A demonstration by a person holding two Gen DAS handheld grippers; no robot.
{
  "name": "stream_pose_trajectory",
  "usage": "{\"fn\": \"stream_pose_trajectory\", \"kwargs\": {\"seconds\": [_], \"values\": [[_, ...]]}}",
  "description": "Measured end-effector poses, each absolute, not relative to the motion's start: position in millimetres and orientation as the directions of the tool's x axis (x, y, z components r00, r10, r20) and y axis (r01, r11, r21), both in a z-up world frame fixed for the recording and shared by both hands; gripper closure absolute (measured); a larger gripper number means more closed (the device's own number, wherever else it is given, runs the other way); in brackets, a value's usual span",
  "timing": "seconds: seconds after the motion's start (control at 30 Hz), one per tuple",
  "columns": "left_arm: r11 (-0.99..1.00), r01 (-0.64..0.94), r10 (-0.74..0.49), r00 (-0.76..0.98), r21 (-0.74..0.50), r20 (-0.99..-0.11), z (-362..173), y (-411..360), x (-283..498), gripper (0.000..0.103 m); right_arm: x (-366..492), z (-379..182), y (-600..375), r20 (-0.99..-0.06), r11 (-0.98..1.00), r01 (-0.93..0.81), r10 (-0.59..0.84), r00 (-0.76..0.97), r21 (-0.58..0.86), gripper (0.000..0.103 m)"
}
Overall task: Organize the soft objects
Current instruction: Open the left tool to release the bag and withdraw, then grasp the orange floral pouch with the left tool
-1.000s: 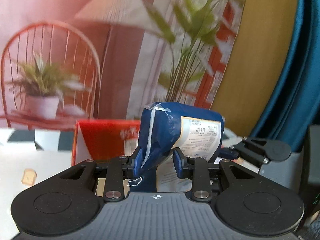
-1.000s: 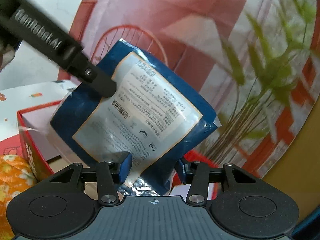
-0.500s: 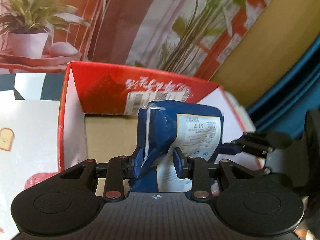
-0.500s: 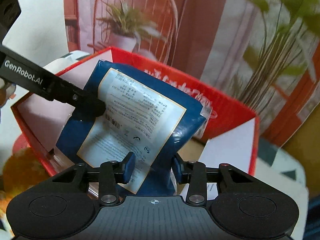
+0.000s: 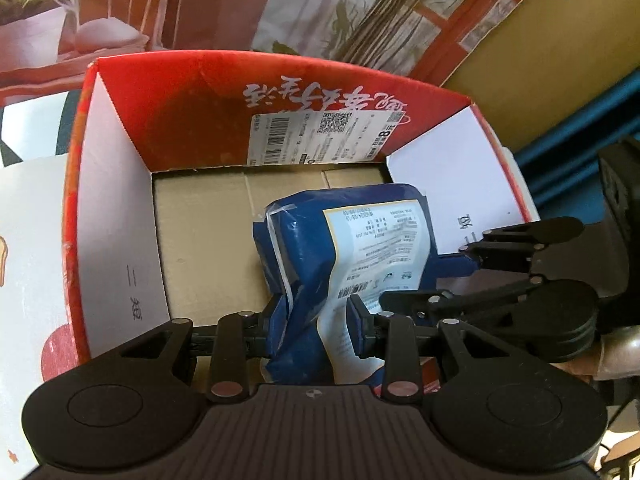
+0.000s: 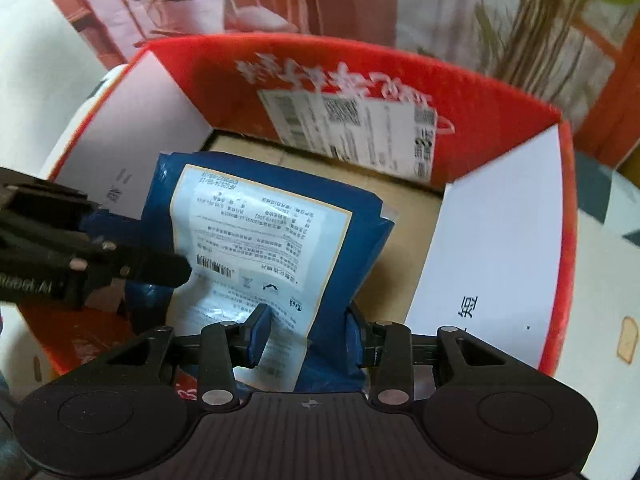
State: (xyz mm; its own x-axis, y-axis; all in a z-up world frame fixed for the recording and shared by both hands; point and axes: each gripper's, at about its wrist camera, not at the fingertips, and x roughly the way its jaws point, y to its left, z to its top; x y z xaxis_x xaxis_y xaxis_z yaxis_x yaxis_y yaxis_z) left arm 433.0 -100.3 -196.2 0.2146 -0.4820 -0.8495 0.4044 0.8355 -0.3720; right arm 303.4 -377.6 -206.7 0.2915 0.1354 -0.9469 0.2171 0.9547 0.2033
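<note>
A blue soft bag [image 5: 360,248] with a white printed label hangs inside the open red cardboard box [image 5: 192,112], just above its brown floor. My left gripper [image 5: 316,320] is shut on the bag's near left edge. In the left wrist view my right gripper [image 5: 440,276] comes in from the right onto the same bag. The right wrist view shows the bag [image 6: 260,232] pinched at its lower edge by my right gripper [image 6: 307,336], jaws still closing tighter. A left finger [image 6: 160,270] presses the label from the left. The red box [image 6: 480,120] surrounds it all.
White inner flaps line the box's left [image 5: 116,240] and right [image 6: 492,248] sides. Behind stands a printed backdrop with plants [image 5: 360,8]. A white cloth with toast pictures [image 6: 600,360] covers the table, and a blue curtain [image 5: 580,128] hangs at the right.
Both grippers have tipped downward and carried the blue bag from above the box rim down into the red box. The box interior now fills both views.
</note>
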Motion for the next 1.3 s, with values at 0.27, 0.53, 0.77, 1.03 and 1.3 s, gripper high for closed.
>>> {"fn": "stream_pose_trajectory", "kwargs": {"seconds": [0.27, 0.53, 0.77, 1.03, 1.3], "values": [[0.891, 0.321, -0.434, 0.391, -0.322, -0.812, -175, -96, 422, 0.062, 271, -196, -369, -0.923, 0.944, 0.312, -0.024, 0.384, 0.106, 0.06], [0.926, 0.327, -0.357, 0.592, -0.189, -0.723, -111, -69, 342, 0.061, 201, -124, -350, -0.765, 0.94, 0.327, -0.14, 0.629, 0.098, 0.056], [0.944, 0.315, -0.301, 0.707, -0.095, -0.64, -94, -39, 258, 0.061, 144, -107, -312, -0.667, 0.927, 0.348, -0.171, 0.725, 0.141, 0.056], [0.955, 0.277, -0.278, 0.728, -0.102, -0.627, -114, -19, 189, 0.061, 94, -126, -252, -0.646, 0.907, 0.364, -0.151, 0.749, 0.21, 0.056], [0.95, 0.283, -0.298, 0.701, -0.13, -0.647, -144, -18, 162, 0.061, 56, -141, -218, -0.644, 0.871, 0.412, -0.156, 0.749, 0.267, 0.056]]}}
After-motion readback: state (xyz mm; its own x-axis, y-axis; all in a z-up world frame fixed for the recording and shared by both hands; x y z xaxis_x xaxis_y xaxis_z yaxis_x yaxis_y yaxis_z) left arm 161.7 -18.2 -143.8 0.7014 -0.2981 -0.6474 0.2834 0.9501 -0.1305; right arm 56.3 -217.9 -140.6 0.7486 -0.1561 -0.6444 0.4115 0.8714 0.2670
